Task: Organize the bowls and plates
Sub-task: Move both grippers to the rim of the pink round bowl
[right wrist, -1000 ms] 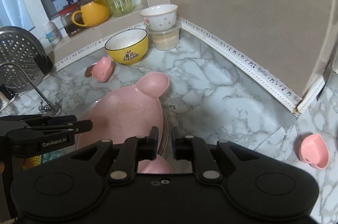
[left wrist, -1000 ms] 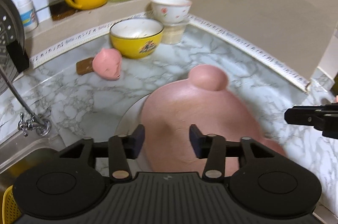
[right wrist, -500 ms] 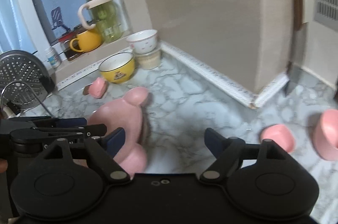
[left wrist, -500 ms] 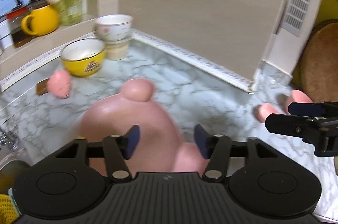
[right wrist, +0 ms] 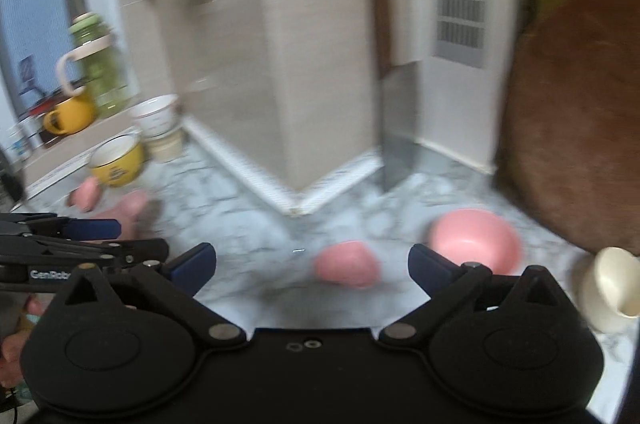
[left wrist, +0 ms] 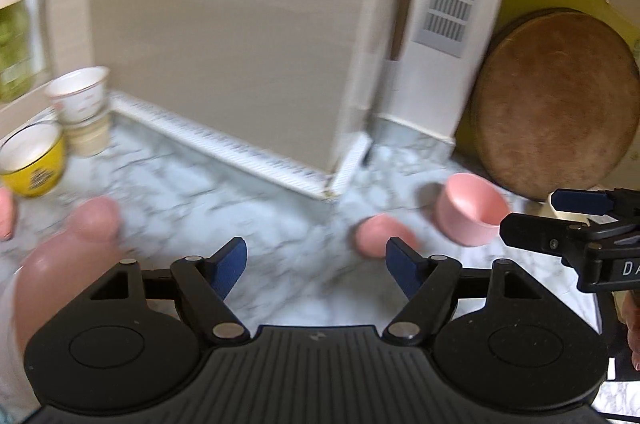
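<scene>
My left gripper (left wrist: 316,264) hangs over bare marble, its jaws opening with nothing between them. The pink eared plate (left wrist: 60,264) lies at its lower left. Ahead and to the right sit a small pink dish (left wrist: 380,236) and a pink bowl (left wrist: 472,212). My right gripper (right wrist: 314,264) is also opening and holds nothing; the small pink dish (right wrist: 346,264) lies just beyond its fingers, and the pink bowl (right wrist: 476,240) is behind its right finger. Each gripper shows in the other's view, the right gripper (left wrist: 532,220) at the right edge and the left gripper (right wrist: 136,236) at the left edge.
A yellow bowl (right wrist: 116,160), a white bowl (right wrist: 156,116) stacked on a beige cup, and another small pink dish (right wrist: 88,192) sit at the back left. A cream cup (right wrist: 612,288) stands at the right. A round wooden board (left wrist: 556,100) and a cleaver (right wrist: 396,128) lean on the wall.
Both grippers have swung right, away from the pink eared plate and towards the pink dish and bowl. The right jaws went from shut to wide apart; the left jaws widened.
</scene>
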Demonstrator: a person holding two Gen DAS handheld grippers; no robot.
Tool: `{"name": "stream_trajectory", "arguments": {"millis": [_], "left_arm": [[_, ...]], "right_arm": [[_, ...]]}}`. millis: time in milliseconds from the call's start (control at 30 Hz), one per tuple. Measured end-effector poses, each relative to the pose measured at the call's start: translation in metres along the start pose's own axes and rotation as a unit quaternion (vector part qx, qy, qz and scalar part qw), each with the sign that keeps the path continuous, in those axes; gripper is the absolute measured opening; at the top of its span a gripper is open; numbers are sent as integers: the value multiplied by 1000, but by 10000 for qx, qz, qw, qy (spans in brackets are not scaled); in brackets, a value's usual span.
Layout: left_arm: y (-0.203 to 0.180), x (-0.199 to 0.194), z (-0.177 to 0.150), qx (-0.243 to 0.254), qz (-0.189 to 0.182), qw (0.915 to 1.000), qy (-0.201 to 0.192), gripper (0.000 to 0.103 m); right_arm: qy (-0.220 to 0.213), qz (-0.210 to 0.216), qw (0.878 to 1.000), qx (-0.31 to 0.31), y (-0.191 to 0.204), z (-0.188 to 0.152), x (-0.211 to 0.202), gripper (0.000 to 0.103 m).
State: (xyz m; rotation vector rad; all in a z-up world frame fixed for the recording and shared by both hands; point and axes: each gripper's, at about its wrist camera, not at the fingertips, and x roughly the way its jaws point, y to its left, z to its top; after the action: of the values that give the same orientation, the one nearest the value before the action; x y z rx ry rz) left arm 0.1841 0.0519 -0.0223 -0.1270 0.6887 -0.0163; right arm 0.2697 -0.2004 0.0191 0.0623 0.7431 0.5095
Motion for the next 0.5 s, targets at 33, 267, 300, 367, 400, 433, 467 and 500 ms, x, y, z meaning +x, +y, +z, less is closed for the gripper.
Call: {"name": "stream_trajectory", "arguments": {"millis": [33,267,300,367,400,433,467,500], "left_arm": [[-9,6,3,47,-56,10000,6,76],[-63,51,20,365,-328,9987,136,76],[-70,59,22,386,-365,9985,157,76],[-82,72,26,432,-406,9981,191,76],[-87,79,27,438,-425,9979,207,76],[-93,87,29,445,-459,9977,226,76],[-98,94,30,455,-482,9975,260,76],[-103,102,31,461,-493,9973,298,76]], "right_arm": [[-46,-61,10000,43,-8,-1,-2,102],[-311,-835,9960,54,-60,-10,-6,103],[-300,-964,9949,61,-67,-12,-4,103],[-205,-1045,9943,90,-82,-13,0,103],[-104,-1076,9941,50,-89,-12,3,103],[-43,-1126,9936,24,-94,-12,6,103],[0,-1179,9930,8,-100,-13,10,102],[55,-1210,9926,16,-105,-13,14,102]]}}
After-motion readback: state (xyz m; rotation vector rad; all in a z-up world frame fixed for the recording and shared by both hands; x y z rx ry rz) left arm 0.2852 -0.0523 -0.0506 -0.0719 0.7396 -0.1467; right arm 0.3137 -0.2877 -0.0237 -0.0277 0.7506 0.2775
